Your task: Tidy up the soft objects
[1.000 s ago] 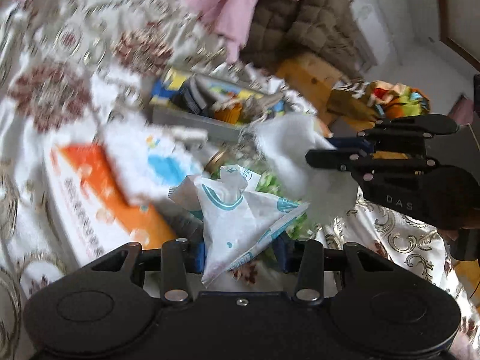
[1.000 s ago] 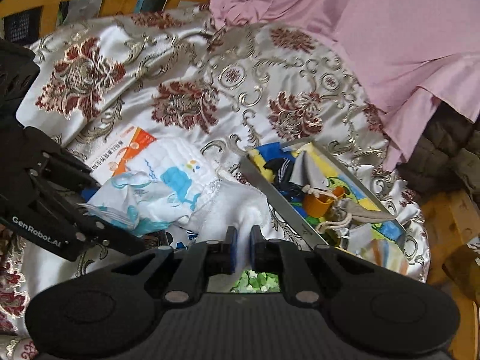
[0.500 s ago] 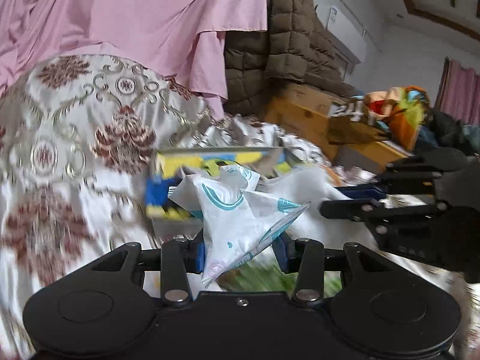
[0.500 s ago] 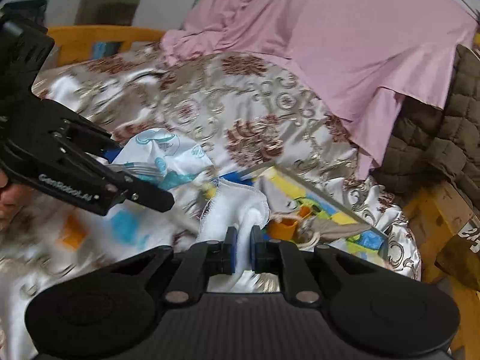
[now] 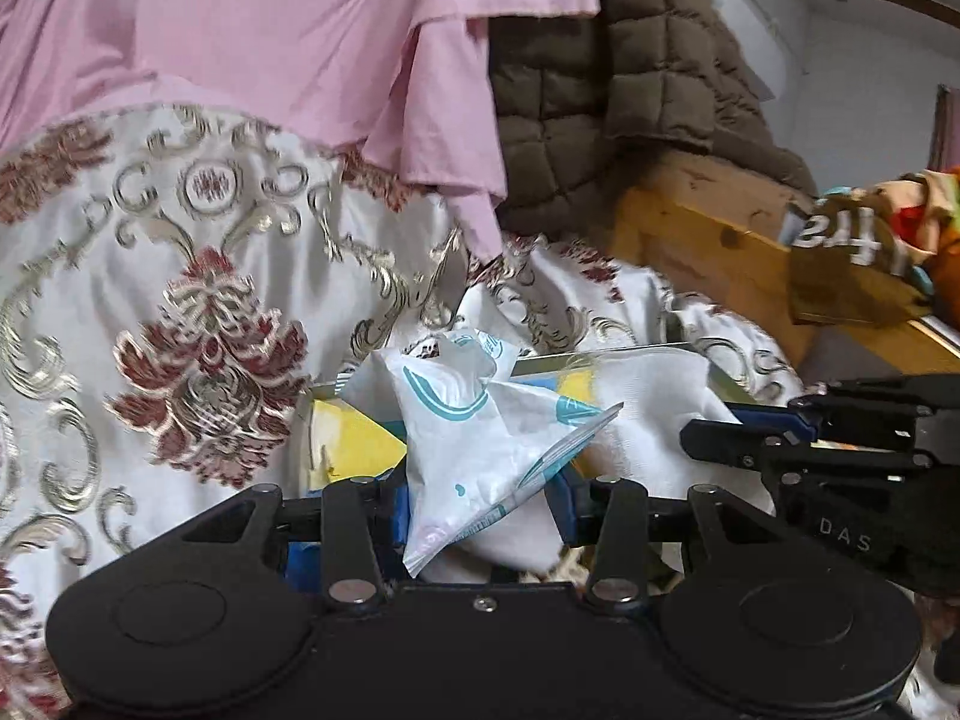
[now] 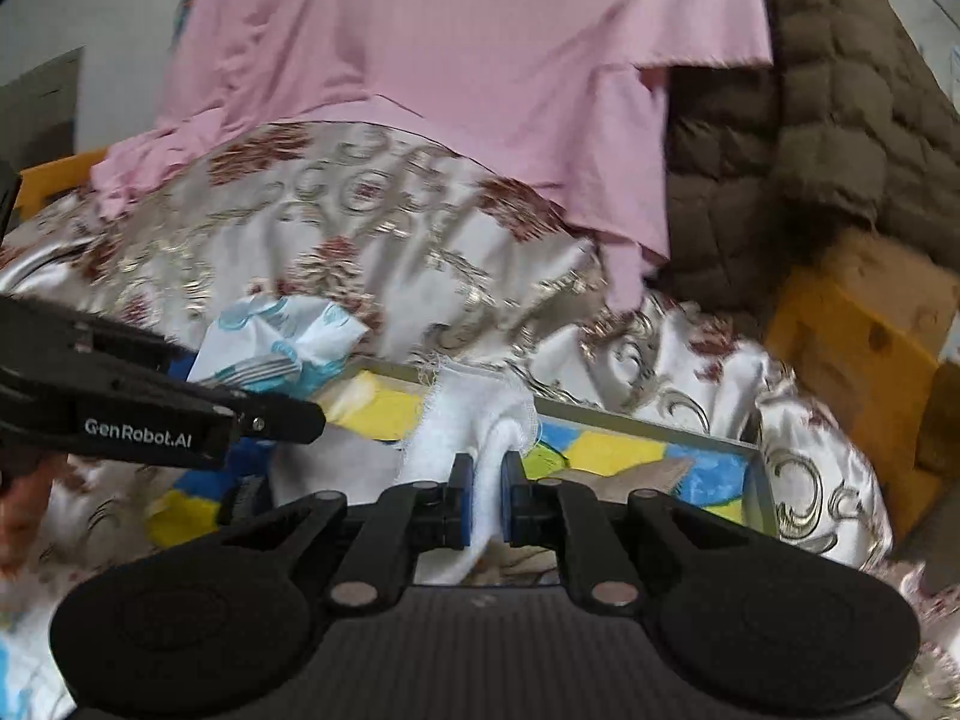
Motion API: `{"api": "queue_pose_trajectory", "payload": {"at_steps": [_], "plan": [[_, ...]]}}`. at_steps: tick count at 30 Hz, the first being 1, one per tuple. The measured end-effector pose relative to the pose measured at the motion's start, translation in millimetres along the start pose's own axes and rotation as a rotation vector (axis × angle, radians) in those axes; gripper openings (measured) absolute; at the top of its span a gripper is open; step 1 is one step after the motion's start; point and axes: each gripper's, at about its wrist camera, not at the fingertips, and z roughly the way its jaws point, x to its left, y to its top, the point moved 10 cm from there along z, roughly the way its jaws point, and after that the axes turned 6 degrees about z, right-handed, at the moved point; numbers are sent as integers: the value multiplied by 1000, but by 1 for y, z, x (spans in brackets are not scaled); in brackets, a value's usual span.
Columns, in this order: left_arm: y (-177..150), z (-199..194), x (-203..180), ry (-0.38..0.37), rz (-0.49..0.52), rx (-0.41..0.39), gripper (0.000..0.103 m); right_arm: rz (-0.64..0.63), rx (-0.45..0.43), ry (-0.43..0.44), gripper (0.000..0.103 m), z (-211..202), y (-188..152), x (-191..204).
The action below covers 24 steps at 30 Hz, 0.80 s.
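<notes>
Bedspread [image 5: 198, 276] in cream with maroon and gold flowers fills the scene, a pink sheet [image 5: 288, 30] draped over its far side and a brown quilted coat [image 5: 630, 90] at far right. Near the middle lies a grey-rimmed tray [image 6: 636, 423] with a blue and yellow lining. Above it, the left gripper [image 5: 480, 507] clamps a white and teal packet [image 5: 480, 438], level and pointing forward. Just right, the right gripper [image 6: 485, 501] pinches a white cloth [image 6: 474, 414].
</notes>
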Motion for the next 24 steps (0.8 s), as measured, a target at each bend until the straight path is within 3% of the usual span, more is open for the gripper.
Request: {"api": "queue_pose_trajectory", "payload": {"at_steps": [7,12,18,24], "plan": [[-10,37,4,12,-12,74,45,-13,39,-35,10,20,-8,-6],[-23,49,5,14,-41,147,45,-13,53,-44,12,25,-12,-5],[-29,50,6,30,-48,171,46,-3,61,-60,14,25,-14,-6],[-30,47,8,41,-75,189,48,-5,60,-79,24,17,-17,-7]]}}
